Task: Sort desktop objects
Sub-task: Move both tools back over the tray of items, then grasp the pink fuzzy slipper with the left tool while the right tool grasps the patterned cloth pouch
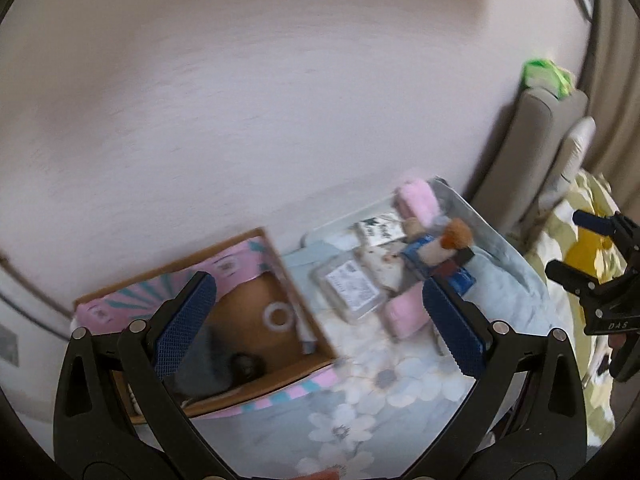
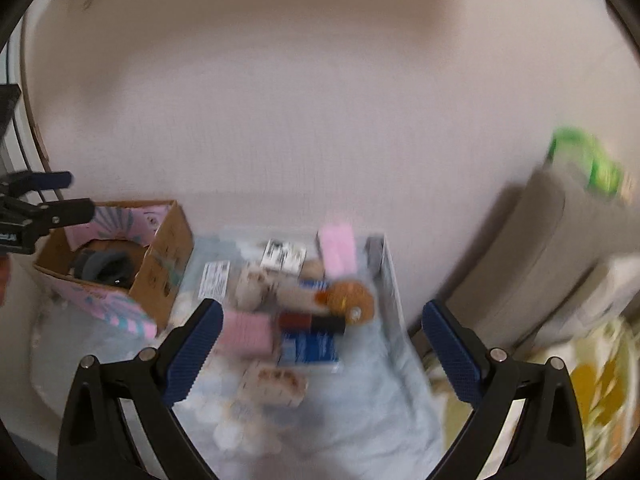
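Both the left gripper (image 1: 320, 320) and the right gripper (image 2: 322, 340) hang wide open and empty above the heap of small items (image 2: 296, 304), beside the cardboard box (image 1: 256, 344) (apparently the sorting bin).

Cardboard box (image 2: 120, 264) sits at the left on the cloth-covered counter (image 2: 360, 420), a ring (image 1: 278, 315) lying inside it. Right of the box, a heap of small packets (image 2: 288, 308) fills a tray (image 2: 390, 280). Wall (image 2: 320, 120) behind everything.
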Available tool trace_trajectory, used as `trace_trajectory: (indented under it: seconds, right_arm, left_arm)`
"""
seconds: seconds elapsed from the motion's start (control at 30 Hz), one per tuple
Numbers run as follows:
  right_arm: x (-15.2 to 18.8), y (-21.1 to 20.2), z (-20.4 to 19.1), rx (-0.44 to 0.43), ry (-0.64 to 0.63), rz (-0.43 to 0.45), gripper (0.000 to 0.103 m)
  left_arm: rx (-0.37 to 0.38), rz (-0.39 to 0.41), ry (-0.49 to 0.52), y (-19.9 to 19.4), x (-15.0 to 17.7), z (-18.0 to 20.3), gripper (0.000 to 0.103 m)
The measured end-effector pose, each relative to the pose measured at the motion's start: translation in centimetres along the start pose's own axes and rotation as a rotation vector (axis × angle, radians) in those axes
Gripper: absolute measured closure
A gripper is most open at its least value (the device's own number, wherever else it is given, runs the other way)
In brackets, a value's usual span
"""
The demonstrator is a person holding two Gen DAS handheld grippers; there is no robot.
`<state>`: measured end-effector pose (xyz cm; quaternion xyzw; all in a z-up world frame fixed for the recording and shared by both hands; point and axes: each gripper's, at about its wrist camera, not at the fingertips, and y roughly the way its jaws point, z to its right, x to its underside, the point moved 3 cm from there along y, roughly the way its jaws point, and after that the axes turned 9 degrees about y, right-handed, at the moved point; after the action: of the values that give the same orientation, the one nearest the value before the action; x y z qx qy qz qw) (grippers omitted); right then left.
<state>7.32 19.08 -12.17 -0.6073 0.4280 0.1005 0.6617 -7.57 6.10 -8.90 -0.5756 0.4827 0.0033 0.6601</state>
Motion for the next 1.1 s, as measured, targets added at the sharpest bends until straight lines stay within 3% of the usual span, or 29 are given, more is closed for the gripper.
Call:
trace_trajectory:
  seconds: [0.23, 0.4, 0.7, 0.83, 1.03, 1.1]
  right_arm:
    - [4.4, 0.8, 2.2, 0.02, -0.007, -0.057, 0.004]
    - [7.5, 2.3, 2.2, -0.002, -0.04, -0.088, 0.004]
    - [11.6, 6.9, -0.5, -0.095, -0.073, -0.129, 0.004]
    - [12.2, 9.0, -2.0, -0.103, -0.109, -0.13, 0.004]
    - [11.8, 10.9, -3.0, -0.133, -0.135, -0.121, 0.004]
    - [11.7, 11.3, -3.3, -0.134, -0.149, -0.119, 0.011]
  left_arm:
    - [0.1, -0.019, 0.093, 3.1, 0.1, 5.2, 0.0]
    - [0.188, -0.101, 0.033, 6.7, 2.7, 8.8, 0.001]
    - [0.157, -0.196, -0.216, 13.4, 4.8, 10.4, 0.005]
    - [0.145, -0.277, -0.228, 16.5, 5.9, 10.8, 0.015]
    - [0.134, -0.3, -0.286, 18.0, 6.9, 10.4, 0.016]
    - [0.166, -0.302, -0.308, 18.3, 7.0, 10.2, 0.016]
